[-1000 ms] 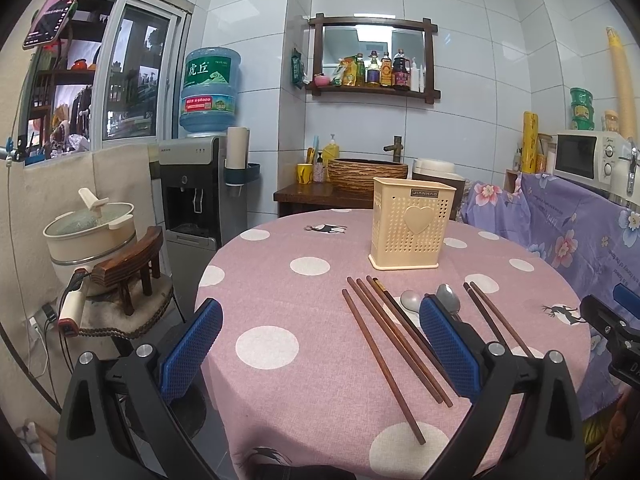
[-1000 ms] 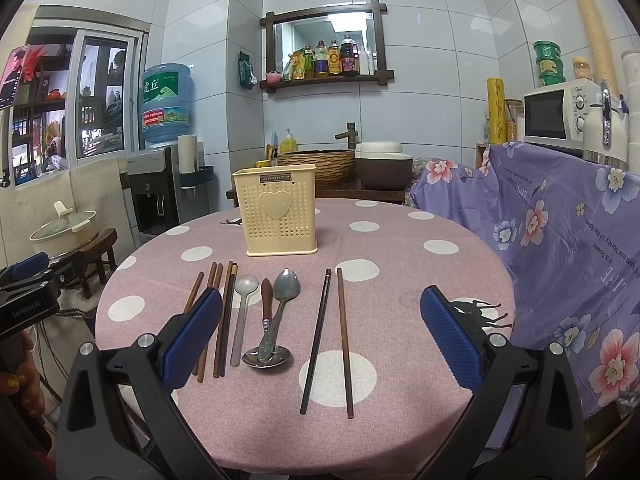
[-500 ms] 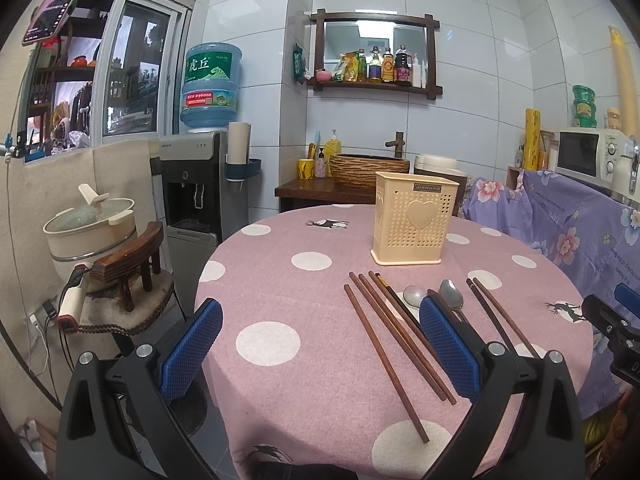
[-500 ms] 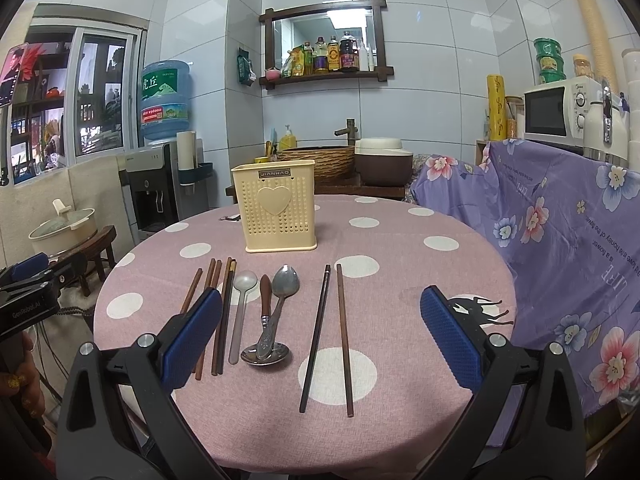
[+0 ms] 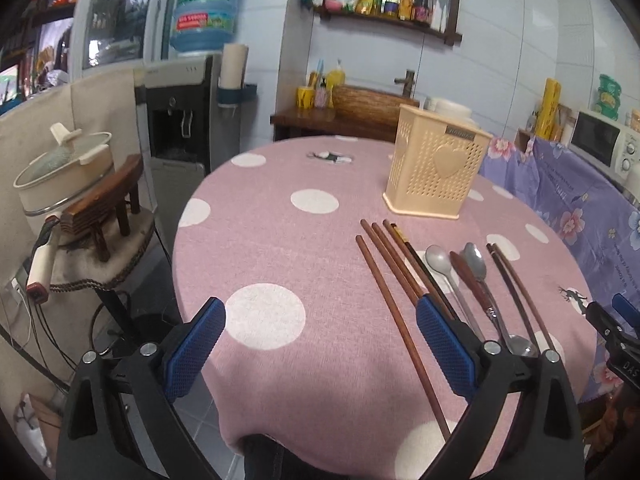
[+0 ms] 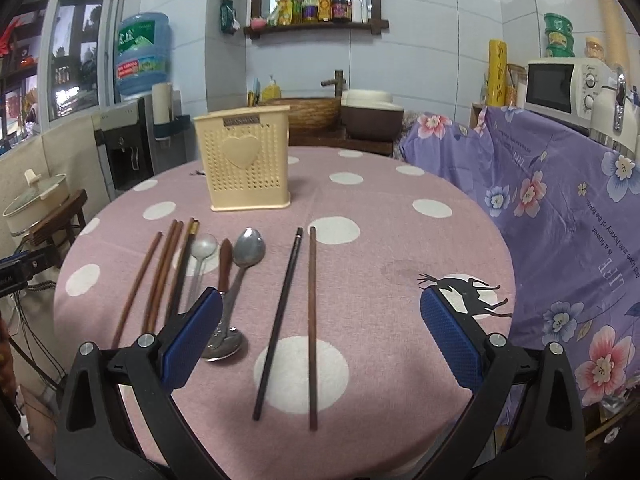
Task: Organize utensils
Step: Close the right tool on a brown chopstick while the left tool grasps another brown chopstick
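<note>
both grippers [image 5: 320,344] [image 6: 320,340] gape empty above chopsticks [image 6: 312,320] and spoons [image 6: 240,280]; nothing lifted yet, next likely grasp one for the holder [image 6: 244,164].

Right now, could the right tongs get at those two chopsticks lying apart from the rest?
Probably yes. The right tongs are open above the two chopsticks, which lie between their tips with bare cloth around them; the spoons sit off to the left.

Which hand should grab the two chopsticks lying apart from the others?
Probably the right gripper: it is open and the two chopsticks lie straight ahead between its fingers. The left gripper, also open, faces the other chopstick bunch instead.
</note>
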The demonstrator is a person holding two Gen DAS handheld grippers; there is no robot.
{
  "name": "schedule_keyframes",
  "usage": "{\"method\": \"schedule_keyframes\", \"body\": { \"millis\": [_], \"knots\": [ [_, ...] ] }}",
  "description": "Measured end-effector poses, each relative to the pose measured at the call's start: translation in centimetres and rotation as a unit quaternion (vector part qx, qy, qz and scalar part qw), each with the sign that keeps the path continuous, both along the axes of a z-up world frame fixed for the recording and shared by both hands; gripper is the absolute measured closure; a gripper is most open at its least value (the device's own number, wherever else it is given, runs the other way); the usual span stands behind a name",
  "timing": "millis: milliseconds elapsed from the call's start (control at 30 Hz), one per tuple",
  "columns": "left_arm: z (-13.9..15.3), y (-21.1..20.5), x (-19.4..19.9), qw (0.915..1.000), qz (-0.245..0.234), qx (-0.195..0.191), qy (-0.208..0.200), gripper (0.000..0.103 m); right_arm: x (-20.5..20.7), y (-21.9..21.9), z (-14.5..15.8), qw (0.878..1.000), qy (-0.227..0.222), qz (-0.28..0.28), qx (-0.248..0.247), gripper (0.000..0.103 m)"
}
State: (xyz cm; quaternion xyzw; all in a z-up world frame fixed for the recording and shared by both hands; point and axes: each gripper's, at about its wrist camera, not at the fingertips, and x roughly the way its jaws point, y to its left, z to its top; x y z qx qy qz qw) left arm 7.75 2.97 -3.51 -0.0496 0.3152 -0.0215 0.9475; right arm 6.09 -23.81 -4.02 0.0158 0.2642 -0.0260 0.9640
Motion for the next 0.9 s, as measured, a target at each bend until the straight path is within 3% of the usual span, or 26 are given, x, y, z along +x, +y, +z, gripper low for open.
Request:
{"method": "schedule_keyframes", "body": {
  "millis": [167,233,400,500,700,900],
  "knots": [
    [-0.1,-1.9,3.4,0.9989,-0.029,0.025,0.028,0.023,4.4,-1.2,-0.2,0.999,0.035,0.003,0.006,0.005],
    [-0.6,-2.7,5.0,0.9969,-0.048,0.022,0.059,0.030,6.6,-1.5,-0.6,0.998,0.059,0.012,0.013,0.006],
    [-1.6,-3.5,7.7,0.9927,-0.058,0.022,0.104,0.048,10.8,-1.9,-2.2,0.993,0.118,0.019,0.021,0.027],
    [-2.2,-3.9,8.7,0.9907,-0.059,0.021,0.121,0.058,12.3,-1.7,-3.1,0.989,0.141,0.024,0.026,0.034],
    [-3.2,-4.4,10.6,0.9862,-0.055,0.021,0.155,0.076,13.1,-1.2,-3.1,0.989,0.146,0.026,0.019,0.039],
    [-4.0,-5.7,12.1,0.9821,-0.056,0.028,0.178,0.082,14.0,-1.2,-3.1,0.988,0.153,0.023,0.021,0.045]
  ]
}}
